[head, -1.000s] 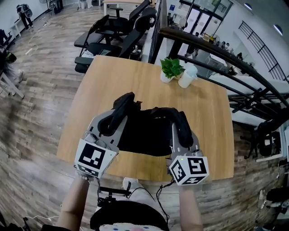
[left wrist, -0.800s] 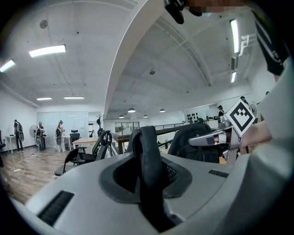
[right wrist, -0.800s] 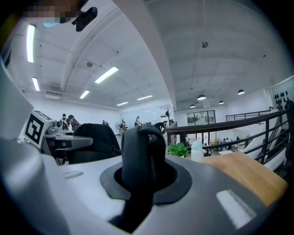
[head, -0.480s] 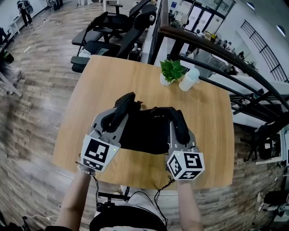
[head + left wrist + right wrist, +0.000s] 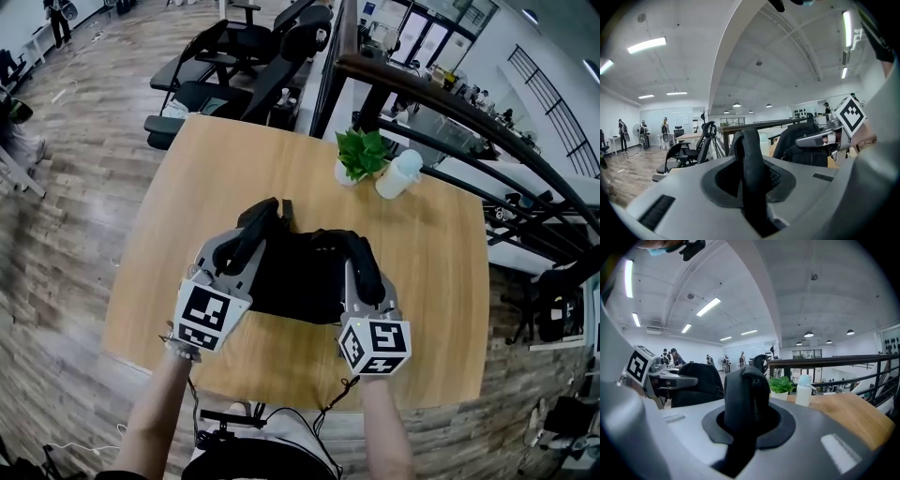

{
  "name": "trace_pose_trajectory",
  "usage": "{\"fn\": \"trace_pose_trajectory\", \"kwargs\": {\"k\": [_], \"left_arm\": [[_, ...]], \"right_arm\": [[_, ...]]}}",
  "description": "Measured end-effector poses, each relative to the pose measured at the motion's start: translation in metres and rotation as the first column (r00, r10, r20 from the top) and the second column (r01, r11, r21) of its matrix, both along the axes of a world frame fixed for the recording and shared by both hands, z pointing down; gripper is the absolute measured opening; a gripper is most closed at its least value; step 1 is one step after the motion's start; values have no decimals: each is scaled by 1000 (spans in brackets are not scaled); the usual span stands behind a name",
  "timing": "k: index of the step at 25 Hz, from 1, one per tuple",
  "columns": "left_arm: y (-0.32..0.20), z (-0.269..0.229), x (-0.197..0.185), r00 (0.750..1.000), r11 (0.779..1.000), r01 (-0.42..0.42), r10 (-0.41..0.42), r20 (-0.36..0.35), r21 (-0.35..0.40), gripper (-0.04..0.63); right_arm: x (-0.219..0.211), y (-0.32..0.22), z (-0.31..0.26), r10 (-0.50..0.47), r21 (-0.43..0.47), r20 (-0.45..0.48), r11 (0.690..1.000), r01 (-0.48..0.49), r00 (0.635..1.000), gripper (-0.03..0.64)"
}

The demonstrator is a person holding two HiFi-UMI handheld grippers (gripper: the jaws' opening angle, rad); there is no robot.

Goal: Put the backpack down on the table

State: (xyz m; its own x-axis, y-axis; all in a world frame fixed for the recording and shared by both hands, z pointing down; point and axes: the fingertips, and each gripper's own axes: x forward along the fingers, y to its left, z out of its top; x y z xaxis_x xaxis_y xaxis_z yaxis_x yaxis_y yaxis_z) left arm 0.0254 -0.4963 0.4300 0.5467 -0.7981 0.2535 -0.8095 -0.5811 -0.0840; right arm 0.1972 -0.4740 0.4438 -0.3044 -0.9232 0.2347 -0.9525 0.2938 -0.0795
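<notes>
- Black backpack (image 5: 298,281) at the centre of the head view, over the near half of the table (image 5: 206,178); contact of its bottom with the wood not possible to tell.
- Carried by its two padded straps: left gripper (image 5: 246,246) clamped on the left strap (image 5: 751,154), right gripper (image 5: 366,274) clamped on the right strap (image 5: 746,399), each strap standing upright between the jaws.
- Probably the last part of the lowering, with the release not yet done.
- Best to lower both sides evenly and slowly, to land the bottom flat and not on one corner.
- Better to open the jaws only after full rest on the wood, then to draw back along the straps without dragging.
- To be kept well apart from the plant (image 5: 360,153) and the white bottle (image 5: 397,174) at the upper right of the table.
</notes>
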Motion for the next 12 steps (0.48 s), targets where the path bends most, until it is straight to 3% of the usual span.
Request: {"fn": "trace_pose_trajectory", "kwargs": {"k": [12], "left_arm": [[-20, 42, 11, 999, 999, -11, 13, 45, -53, 64]], "right_arm": [[7, -17, 45, -2, -76, -76, 997, -4, 997, 60]]}}
